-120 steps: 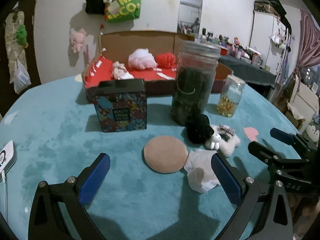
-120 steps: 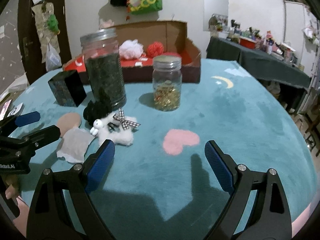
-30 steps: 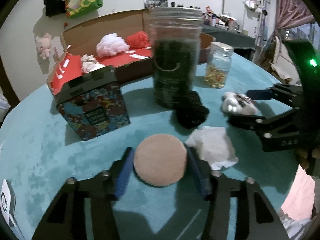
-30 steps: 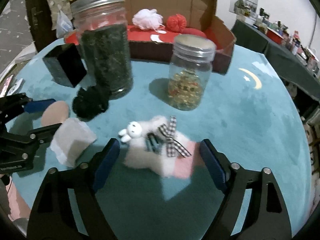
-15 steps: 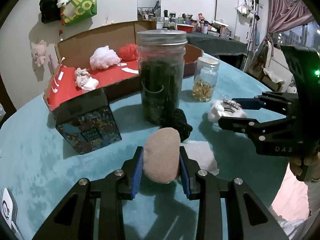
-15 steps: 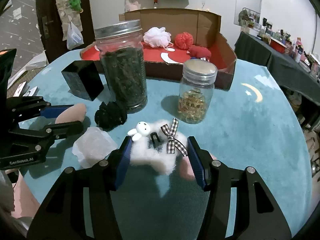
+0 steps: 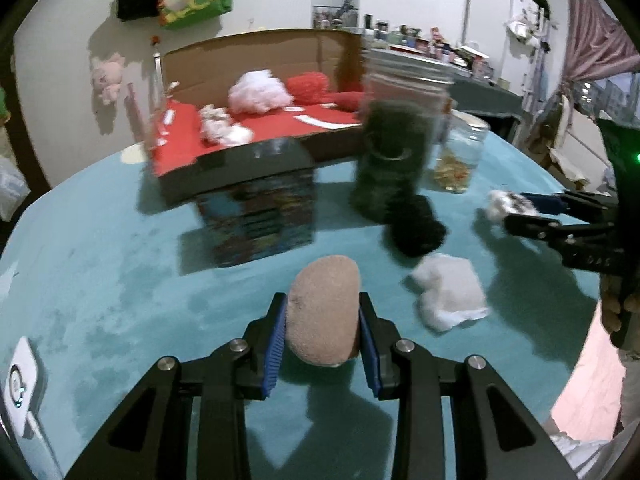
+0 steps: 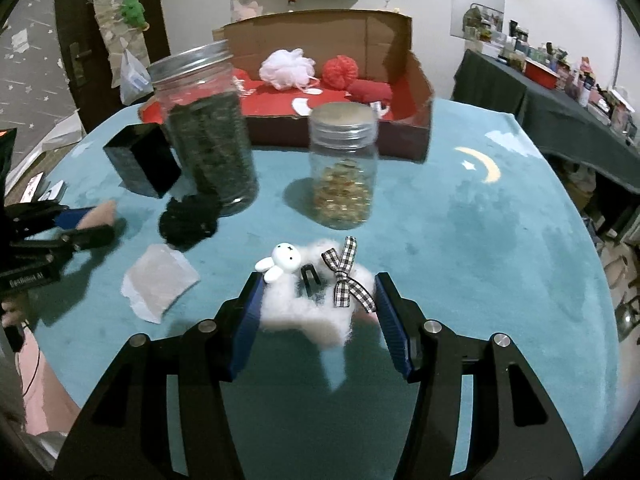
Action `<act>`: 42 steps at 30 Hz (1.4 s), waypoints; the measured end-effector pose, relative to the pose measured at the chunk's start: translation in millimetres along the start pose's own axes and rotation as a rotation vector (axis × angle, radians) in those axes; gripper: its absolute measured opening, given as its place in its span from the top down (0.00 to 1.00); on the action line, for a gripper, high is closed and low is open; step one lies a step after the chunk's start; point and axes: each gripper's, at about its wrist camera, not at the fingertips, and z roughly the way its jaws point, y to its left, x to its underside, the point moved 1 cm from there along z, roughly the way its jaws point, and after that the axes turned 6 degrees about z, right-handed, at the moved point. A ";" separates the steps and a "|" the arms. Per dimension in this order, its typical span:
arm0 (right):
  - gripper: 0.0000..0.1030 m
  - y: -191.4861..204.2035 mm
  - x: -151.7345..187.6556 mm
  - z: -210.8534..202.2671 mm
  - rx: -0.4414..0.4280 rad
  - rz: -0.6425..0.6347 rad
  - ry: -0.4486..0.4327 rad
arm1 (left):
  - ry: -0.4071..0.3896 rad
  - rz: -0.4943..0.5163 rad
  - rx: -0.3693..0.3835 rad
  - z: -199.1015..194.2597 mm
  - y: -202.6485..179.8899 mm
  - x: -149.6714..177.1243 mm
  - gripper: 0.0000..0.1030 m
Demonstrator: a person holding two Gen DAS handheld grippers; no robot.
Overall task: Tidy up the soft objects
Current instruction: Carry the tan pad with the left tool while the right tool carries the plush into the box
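My left gripper (image 7: 322, 322) is shut on a round tan powder puff (image 7: 323, 308), squeezed and lifted off the teal table cover (image 7: 100, 264). My right gripper (image 8: 318, 304) is shut on a white fluffy hair clip (image 8: 308, 300) with a small rabbit and a checked bow, also held above the table. A black scrunchie (image 8: 188, 220) and a white pad (image 8: 158, 280) lie on the cover. At the back stands an open cardboard box (image 8: 320, 32) with a red floor holding a white pouf (image 8: 286, 66) and red soft items.
A tall jar of dark leaves (image 8: 208, 132) and a smaller jar (image 8: 344, 168) stand in front of the box. A black patterned box (image 7: 260, 200) sits left of the tall jar. A dark side table (image 8: 560, 92) with clutter is at right.
Both grippers closed on their items, the puff and the fluffy clip, and lifted them from the table; both have since moved a little toward the cardboard box.
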 end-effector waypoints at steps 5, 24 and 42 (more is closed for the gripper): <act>0.48 -17.9 -2.5 3.3 0.024 0.018 0.004 | 0.011 -0.025 -0.055 -2.0 24.0 3.9 0.66; 0.48 -39.9 -37.1 27.5 0.145 -0.123 -0.003 | 0.047 0.054 -0.135 23.8 86.0 -15.1 0.66; 0.48 -45.1 -79.8 32.6 0.163 -0.221 -0.031 | 0.031 0.152 -0.111 28.0 102.3 -54.4 0.66</act>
